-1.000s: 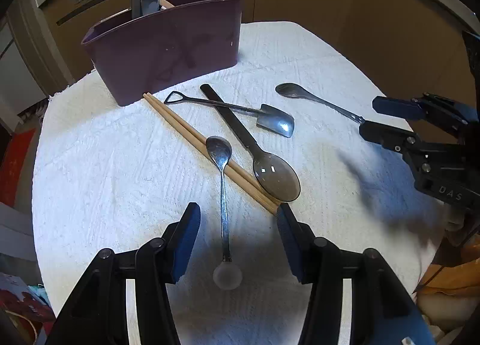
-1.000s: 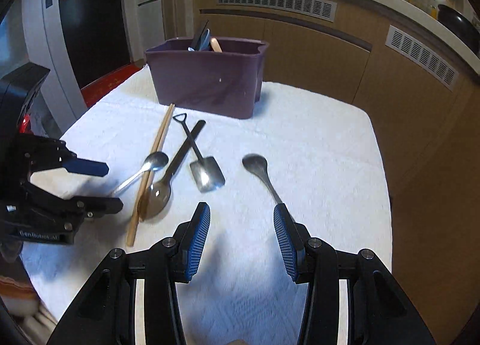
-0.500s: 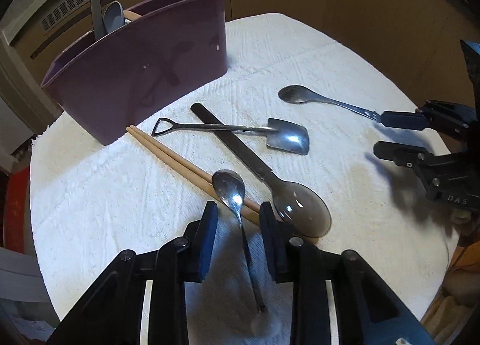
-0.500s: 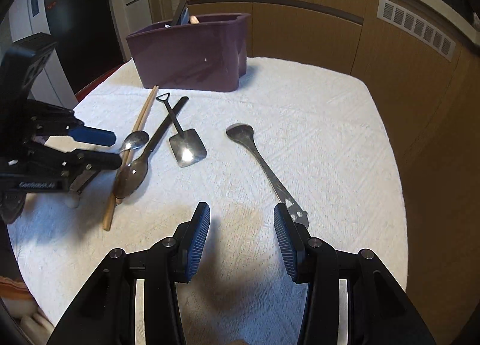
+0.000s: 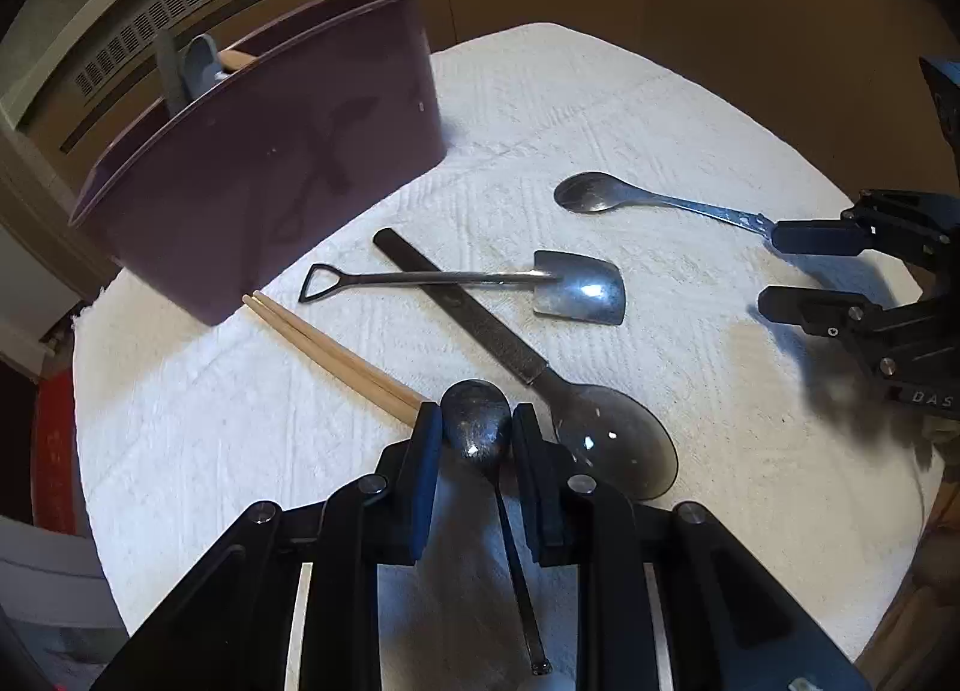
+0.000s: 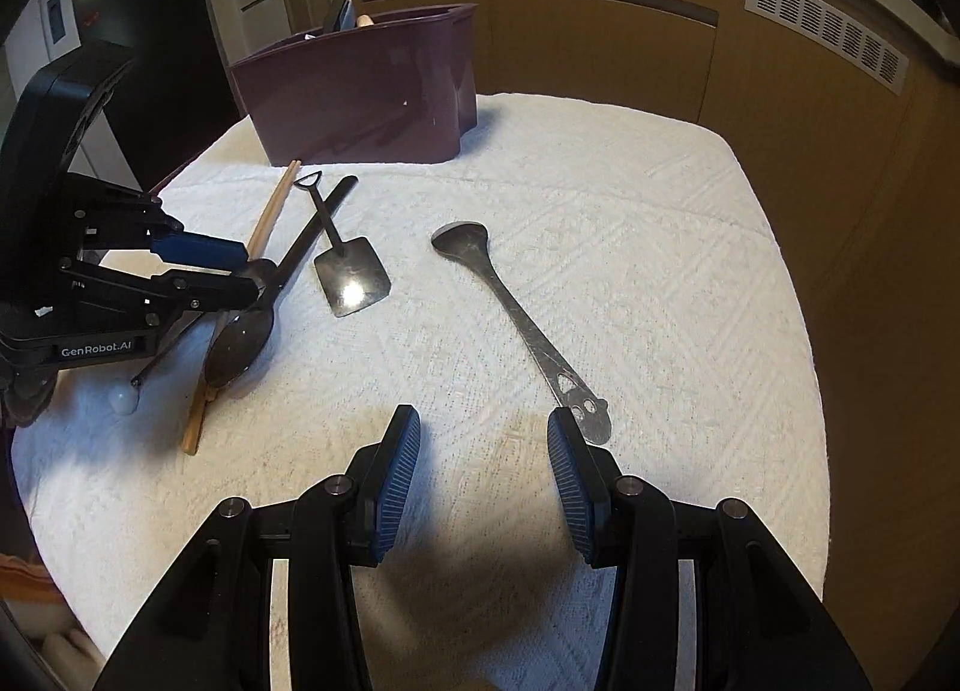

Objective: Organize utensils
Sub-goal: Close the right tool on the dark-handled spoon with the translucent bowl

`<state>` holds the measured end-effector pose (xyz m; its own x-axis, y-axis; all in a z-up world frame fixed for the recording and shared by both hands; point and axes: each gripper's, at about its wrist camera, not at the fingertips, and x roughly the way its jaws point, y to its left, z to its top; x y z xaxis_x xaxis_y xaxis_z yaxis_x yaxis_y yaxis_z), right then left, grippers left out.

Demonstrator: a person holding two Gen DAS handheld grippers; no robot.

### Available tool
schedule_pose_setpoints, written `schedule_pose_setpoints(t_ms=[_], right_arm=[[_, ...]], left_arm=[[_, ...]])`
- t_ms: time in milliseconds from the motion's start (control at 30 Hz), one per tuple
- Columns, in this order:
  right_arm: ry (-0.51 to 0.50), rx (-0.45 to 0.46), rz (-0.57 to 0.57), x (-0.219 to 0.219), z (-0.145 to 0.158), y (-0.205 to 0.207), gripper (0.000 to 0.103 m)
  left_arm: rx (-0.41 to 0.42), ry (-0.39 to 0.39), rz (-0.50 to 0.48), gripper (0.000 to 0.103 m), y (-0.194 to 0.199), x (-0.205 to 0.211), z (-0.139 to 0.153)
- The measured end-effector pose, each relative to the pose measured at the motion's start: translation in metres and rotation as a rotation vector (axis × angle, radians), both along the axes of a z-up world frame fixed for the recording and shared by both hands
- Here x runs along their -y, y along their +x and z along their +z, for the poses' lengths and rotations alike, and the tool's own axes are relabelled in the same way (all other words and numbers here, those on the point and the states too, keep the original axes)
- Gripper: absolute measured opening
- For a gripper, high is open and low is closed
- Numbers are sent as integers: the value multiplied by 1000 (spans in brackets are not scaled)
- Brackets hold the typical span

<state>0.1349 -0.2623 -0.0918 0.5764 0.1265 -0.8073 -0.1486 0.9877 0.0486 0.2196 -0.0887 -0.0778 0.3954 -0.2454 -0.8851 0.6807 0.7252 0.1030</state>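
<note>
My left gripper (image 5: 474, 433) is closing narrowly around the bowl of a small metal spoon (image 5: 477, 427); I cannot tell if the pads press it yet. The spoon lies on the white-clothed desk (image 5: 180, 439), resting over the chopsticks (image 5: 336, 355) and just beside a large dark spoon (image 5: 606, 445). Gripping the rounded bowl, I risk it slipping out or dragging the chopsticks along. My right gripper (image 6: 483, 439) stands half open and empty, its right finger touching or just over the long spoon (image 6: 516, 313)'s handle end; it could nudge it. The purple caddy (image 5: 264, 168) waits behind.
</note>
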Motion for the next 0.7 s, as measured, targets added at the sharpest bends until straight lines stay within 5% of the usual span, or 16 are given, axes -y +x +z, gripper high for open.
schedule_pose_setpoints(t_ms=[400, 700], right_arm=[[7, -12, 69, -36, 27, 5, 46], [77, -97, 110, -101, 15, 36, 45]], left_arm=[[44, -135, 273, 21, -20, -110, 26], [18, -186, 326, 21, -38, -138, 18]])
